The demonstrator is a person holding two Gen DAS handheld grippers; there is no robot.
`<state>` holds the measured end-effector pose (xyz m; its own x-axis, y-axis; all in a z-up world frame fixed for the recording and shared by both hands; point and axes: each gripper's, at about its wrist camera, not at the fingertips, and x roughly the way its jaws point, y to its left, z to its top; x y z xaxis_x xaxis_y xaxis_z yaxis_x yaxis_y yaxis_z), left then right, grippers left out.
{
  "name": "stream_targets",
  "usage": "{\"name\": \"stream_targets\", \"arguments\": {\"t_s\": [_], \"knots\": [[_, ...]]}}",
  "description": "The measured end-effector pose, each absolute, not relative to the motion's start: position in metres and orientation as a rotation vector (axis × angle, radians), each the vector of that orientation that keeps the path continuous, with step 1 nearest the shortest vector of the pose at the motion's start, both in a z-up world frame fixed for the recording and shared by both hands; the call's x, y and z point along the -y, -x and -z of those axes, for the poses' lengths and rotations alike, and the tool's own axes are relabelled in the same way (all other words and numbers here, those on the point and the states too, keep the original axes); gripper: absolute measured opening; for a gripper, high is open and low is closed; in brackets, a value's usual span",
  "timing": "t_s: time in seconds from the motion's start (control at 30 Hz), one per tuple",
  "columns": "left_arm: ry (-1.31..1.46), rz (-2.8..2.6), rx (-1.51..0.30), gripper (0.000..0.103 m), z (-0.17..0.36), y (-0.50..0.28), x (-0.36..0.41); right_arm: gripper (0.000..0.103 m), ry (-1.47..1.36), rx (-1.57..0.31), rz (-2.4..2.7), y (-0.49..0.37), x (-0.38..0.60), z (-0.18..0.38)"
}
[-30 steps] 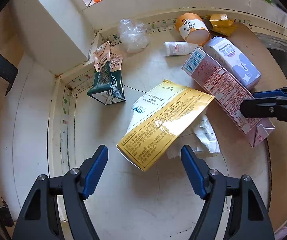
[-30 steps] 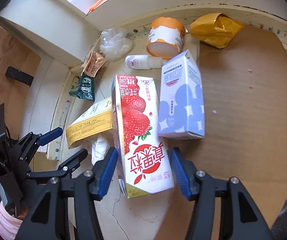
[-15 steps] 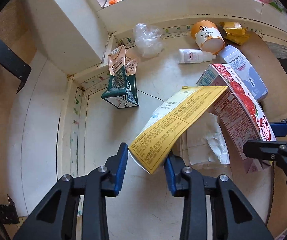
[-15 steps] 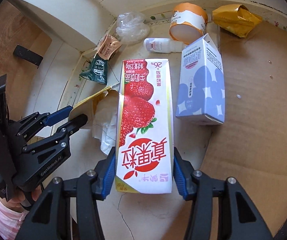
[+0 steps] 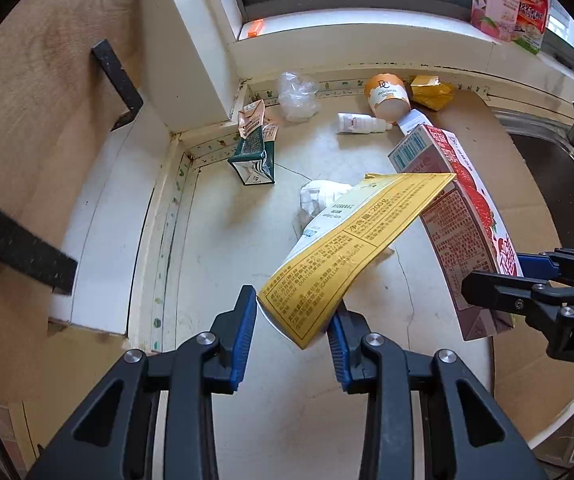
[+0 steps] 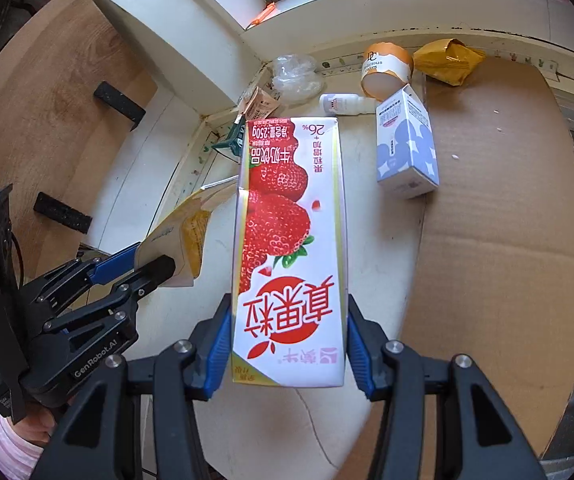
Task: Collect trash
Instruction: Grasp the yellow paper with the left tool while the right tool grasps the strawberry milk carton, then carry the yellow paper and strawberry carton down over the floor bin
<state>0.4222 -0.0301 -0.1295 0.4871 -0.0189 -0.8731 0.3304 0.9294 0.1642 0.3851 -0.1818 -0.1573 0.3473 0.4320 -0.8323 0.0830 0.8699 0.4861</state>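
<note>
Two tools, left (image 5: 293, 322) and right (image 6: 289, 340). Three drink cartons: a strawberry one (image 6: 291, 248), a blue-spotted one (image 6: 405, 148), a crushed green one (image 5: 253, 158). Two yellow pouches, one large (image 5: 351, 252), one crumpled (image 6: 449, 60). One orange cup (image 6: 385, 68), one small white bottle (image 5: 361, 123), one clear plastic bag (image 5: 297, 96), one tissue wad (image 5: 321, 200).
</note>
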Motion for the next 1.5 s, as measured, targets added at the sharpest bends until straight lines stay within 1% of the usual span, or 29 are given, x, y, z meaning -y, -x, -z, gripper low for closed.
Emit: {"name": "stream_targets", "arguments": {"t_s": [0.23, 0.47, 0.77, 1.17, 1.37, 1.5], "knots": [[-0.301, 0.268, -1.022, 0.032, 0.106, -0.356, 0.003, 0.051, -0.500, -1.172, -0.199, -0.315, 0.162, 0.138], [-0.298, 0.352, -1.022, 0.032, 0.100, -0.292, -0.015, 0.051, -0.498, -1.157, -0.127, -0.240, 0.145, 0.128], [-0.321, 0.430, -1.049, 0.032, 0.105, -0.233, -0.026, 0.051, -0.456, -1.144, -0.070, -0.161, 0.124, 0.117], [-0.287, 0.400, -1.068, 0.032, 0.107, -0.178, -0.037, 0.051, -0.411, -1.116, -0.091, -0.100, 0.123, 0.102], [-0.248, 0.386, -1.128, 0.032, 0.122, -0.141, -0.031, 0.051, -0.409, -1.114, -0.103, -0.056, 0.132, 0.105], [-0.201, 0.378, -1.171, 0.032, 0.136, -0.113, -0.025, 0.051, -0.414, -1.126, -0.113, -0.029, 0.139, 0.116]]}}
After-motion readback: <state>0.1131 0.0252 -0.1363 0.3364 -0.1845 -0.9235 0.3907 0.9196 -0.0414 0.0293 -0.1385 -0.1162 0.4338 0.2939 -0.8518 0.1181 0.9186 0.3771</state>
